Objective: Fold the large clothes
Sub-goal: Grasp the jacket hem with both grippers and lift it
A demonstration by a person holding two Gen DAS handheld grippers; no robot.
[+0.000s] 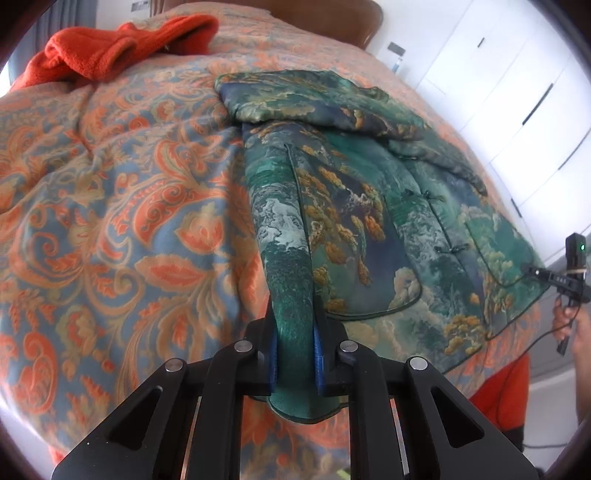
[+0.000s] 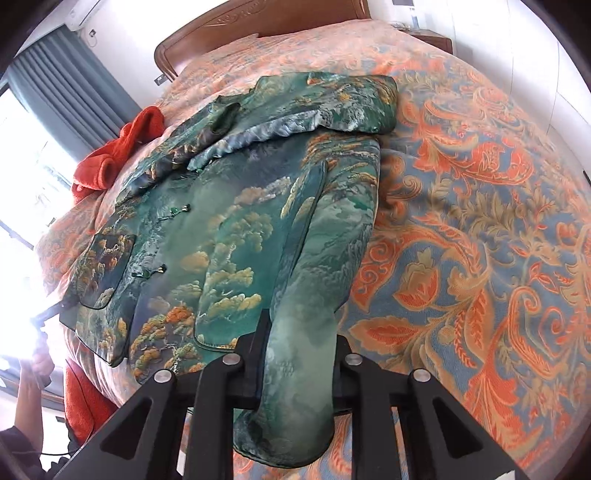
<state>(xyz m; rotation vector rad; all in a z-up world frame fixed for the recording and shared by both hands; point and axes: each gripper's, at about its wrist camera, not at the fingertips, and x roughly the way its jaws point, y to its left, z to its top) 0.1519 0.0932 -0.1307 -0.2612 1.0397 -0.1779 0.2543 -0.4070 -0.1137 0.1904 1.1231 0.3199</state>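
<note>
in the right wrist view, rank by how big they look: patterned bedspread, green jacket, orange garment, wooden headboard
1. patterned bedspread
2. green jacket
3 and 4. orange garment and wooden headboard: they look alike in size; both lie far from the camera and partly hidden, so I won't rank them.

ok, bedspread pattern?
Orange and tan paisley scrolls on blue-grey bedspread; clearest in the right wrist view.

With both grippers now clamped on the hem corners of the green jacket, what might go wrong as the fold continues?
1. The left gripper and right gripper each pinch only a narrow strip of the glossy green jacket; it may slip out when lifted.
2. The sleeves folded across the chest lie loose and could slide off.
3. Dragging may bunch the already wrinkled bedspread underneath.
</note>
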